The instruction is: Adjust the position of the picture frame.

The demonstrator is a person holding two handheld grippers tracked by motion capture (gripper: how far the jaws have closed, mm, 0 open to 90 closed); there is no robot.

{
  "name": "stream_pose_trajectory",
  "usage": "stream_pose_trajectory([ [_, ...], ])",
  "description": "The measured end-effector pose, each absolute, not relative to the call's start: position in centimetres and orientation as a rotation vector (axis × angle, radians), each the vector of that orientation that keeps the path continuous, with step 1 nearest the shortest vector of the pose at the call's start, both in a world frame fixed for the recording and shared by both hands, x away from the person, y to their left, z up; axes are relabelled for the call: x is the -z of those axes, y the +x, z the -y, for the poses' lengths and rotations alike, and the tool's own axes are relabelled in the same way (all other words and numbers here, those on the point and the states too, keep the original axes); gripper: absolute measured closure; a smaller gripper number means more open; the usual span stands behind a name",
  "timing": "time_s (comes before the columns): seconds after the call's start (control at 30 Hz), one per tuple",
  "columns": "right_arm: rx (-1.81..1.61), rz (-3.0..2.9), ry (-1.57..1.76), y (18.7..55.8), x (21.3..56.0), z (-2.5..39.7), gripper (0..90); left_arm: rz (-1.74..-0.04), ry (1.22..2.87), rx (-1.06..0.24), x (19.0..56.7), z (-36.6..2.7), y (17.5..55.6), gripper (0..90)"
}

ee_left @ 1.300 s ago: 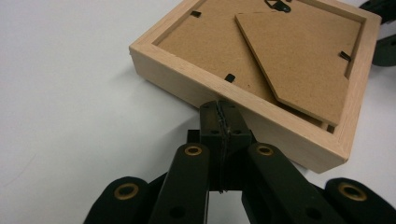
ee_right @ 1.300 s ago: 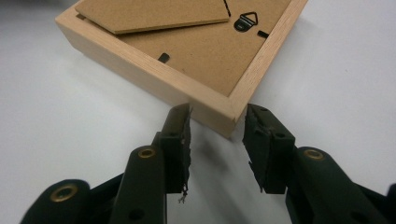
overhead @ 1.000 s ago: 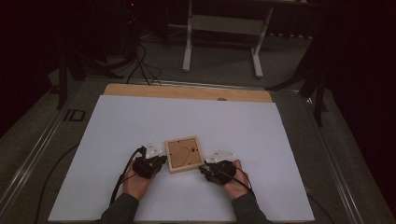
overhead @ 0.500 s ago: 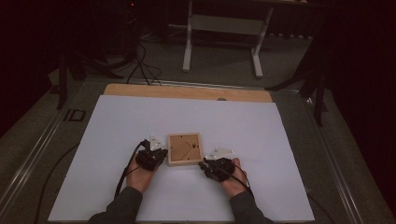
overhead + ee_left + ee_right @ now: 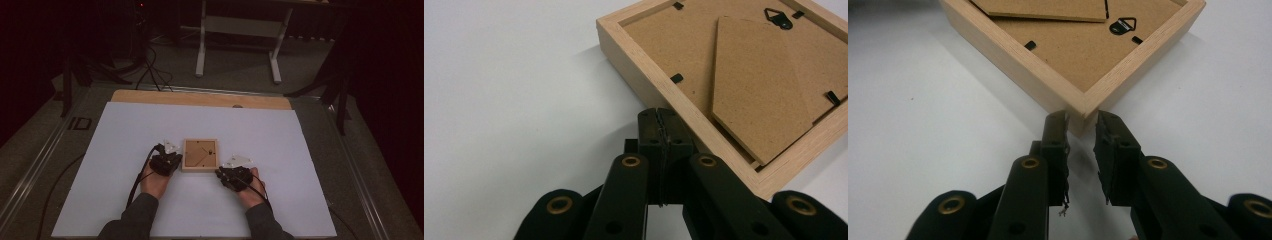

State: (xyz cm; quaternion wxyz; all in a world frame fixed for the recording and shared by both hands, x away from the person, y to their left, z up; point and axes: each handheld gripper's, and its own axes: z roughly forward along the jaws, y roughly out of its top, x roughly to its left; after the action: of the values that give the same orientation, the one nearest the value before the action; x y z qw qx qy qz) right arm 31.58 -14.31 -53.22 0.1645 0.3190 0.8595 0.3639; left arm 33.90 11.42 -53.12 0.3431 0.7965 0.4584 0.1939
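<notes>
The left gripper, jaws pressed together and holding nothing, sits at the picture frame's nine o'clock edge. The right gripper, jaws slightly parted, straddles its five o'clock corner.

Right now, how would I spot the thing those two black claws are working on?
Look at the white table, near the person's edge. Between the left gripper and right gripper lies a small square wooden frame, face down. Its brown backing with black clips and a hanger sets it apart.
</notes>
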Motion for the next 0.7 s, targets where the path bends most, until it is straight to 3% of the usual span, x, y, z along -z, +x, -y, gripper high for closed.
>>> stream_pose_trajectory([
  [0.7,-1.048,-2.434,0.934,32.39,53.27,14.51,79.0,-1.217,2.042,-0.492,53.14,-11.29,34.87,89.5],
])
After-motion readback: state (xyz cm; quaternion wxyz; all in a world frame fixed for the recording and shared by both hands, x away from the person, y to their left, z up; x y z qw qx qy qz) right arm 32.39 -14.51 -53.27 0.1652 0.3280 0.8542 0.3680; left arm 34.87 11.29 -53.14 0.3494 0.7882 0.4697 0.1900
